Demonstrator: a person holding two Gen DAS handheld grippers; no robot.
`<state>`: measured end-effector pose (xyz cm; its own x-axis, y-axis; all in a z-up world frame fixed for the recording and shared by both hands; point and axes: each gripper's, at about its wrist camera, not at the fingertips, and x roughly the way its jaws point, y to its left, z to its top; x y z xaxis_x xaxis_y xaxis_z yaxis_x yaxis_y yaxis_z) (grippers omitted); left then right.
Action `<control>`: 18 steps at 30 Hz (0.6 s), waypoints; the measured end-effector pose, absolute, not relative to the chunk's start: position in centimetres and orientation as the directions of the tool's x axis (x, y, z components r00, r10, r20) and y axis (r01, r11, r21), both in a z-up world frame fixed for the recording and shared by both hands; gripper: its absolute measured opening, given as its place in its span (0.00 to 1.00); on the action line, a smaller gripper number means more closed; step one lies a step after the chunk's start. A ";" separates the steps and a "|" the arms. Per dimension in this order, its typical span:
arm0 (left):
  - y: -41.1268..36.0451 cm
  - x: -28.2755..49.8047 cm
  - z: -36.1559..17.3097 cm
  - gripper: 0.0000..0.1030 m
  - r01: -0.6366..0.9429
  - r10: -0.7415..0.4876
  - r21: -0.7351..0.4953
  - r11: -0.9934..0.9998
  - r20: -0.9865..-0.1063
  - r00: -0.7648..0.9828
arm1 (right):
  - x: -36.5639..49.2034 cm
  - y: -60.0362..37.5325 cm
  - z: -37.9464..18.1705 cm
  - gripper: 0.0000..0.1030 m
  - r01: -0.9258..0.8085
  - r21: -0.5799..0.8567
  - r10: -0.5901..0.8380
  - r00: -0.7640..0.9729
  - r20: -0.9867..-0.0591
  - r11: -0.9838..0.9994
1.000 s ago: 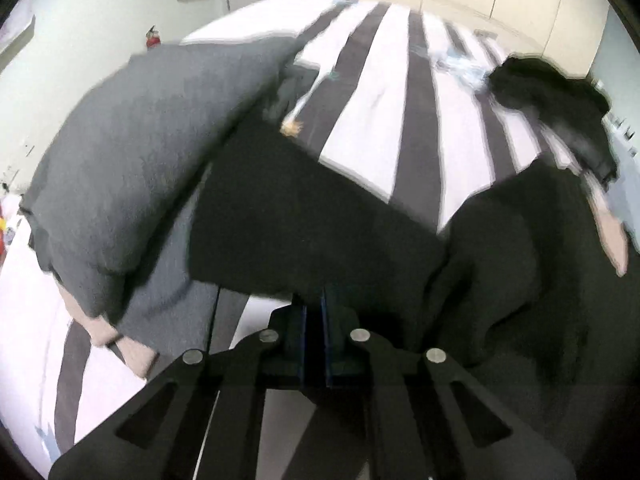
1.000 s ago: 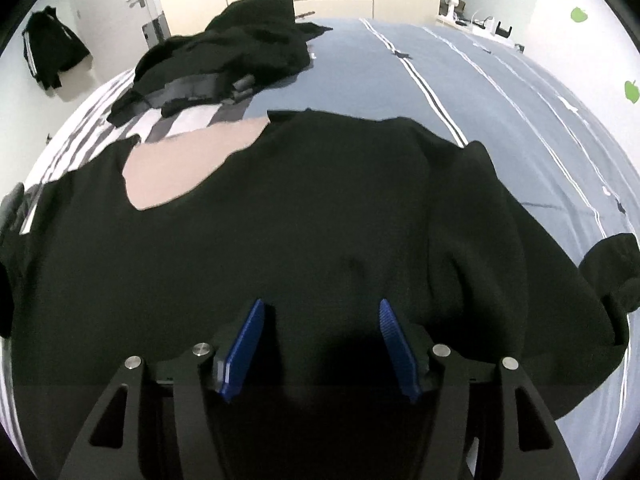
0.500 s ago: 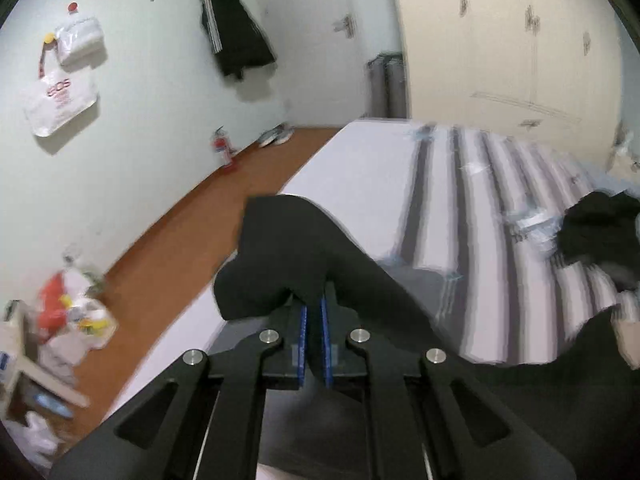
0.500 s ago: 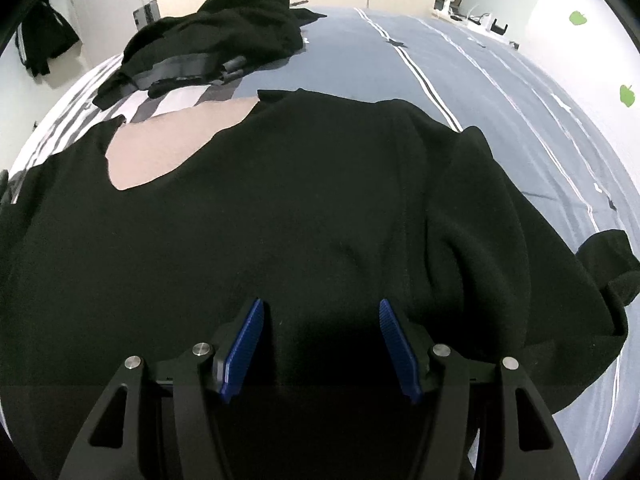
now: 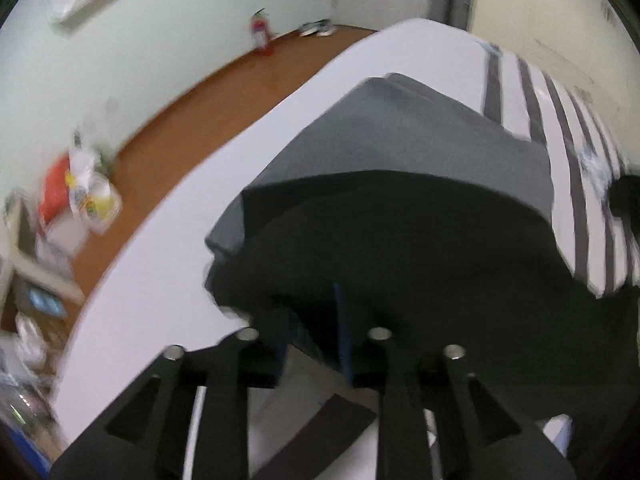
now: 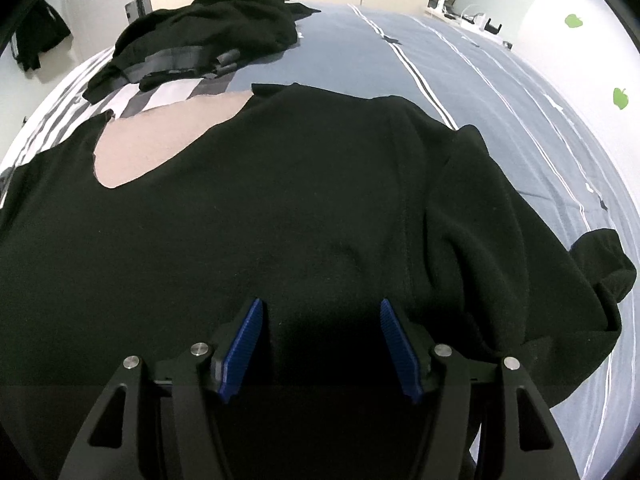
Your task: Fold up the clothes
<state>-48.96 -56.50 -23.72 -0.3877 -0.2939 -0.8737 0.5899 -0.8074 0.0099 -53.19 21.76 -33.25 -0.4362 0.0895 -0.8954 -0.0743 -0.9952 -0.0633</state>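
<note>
A black sweater (image 6: 280,200) lies spread across the bed, its right sleeve (image 6: 600,264) bent at the far right. My right gripper (image 6: 320,312) stands open just above the sweater's near edge, with only flat cloth below its blue pads (image 6: 244,340). In the blurred left wrist view, the same black sweater (image 5: 420,248) bulges up in a fold over my left gripper (image 5: 312,312). Its jaws are opening, a gap shows between them, and black cloth still hangs there. A grey garment (image 5: 400,132) lies just behind the fold.
A pink garment (image 6: 160,140) shows under the sweater's collar. A heap of black clothes (image 6: 208,28) lies at the far end of the bed (image 5: 160,300). Left of the bed are brown floor (image 5: 192,112), a fire extinguisher (image 5: 260,36) and bags (image 5: 80,196).
My left gripper swung sideways, carrying a fold of black cloth toward the bed's left edge, and its shut jaws have parted. The right gripper has stayed in place, open.
</note>
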 end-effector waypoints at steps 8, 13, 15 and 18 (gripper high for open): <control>-61.6 -47.4 -23.8 0.51 0.717 -0.342 -0.015 -0.696 -0.872 -0.350 | -53.2 21.6 -33.1 0.56 -0.076 -0.068 0.094 -0.424 -0.901 -0.995; -63.2 -49.8 -25.6 0.62 0.717 -0.284 -0.068 -0.693 -0.889 -0.359 | -52.9 21.6 -32.8 0.56 -0.074 -0.055 0.081 -0.432 -0.898 -0.996; -63.6 -49.7 -26.5 0.62 0.728 -0.232 -0.119 -0.675 -0.902 -0.363 | -52.7 21.5 -32.8 0.56 -0.072 -0.054 0.080 -0.428 -0.900 -0.996; -63.0 -49.5 -27.2 0.60 0.721 -0.235 -0.124 -0.682 -0.896 -0.377 | -52.4 21.5 -32.8 0.56 -0.073 -0.053 0.079 -0.426 -0.901 -0.996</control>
<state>-49.50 -63.02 -27.17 -0.3767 -0.2353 -0.8960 0.7211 -0.6816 -0.1242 -52.44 21.52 -32.82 -0.4262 0.0791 -0.9011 -0.0727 -0.9959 -0.0531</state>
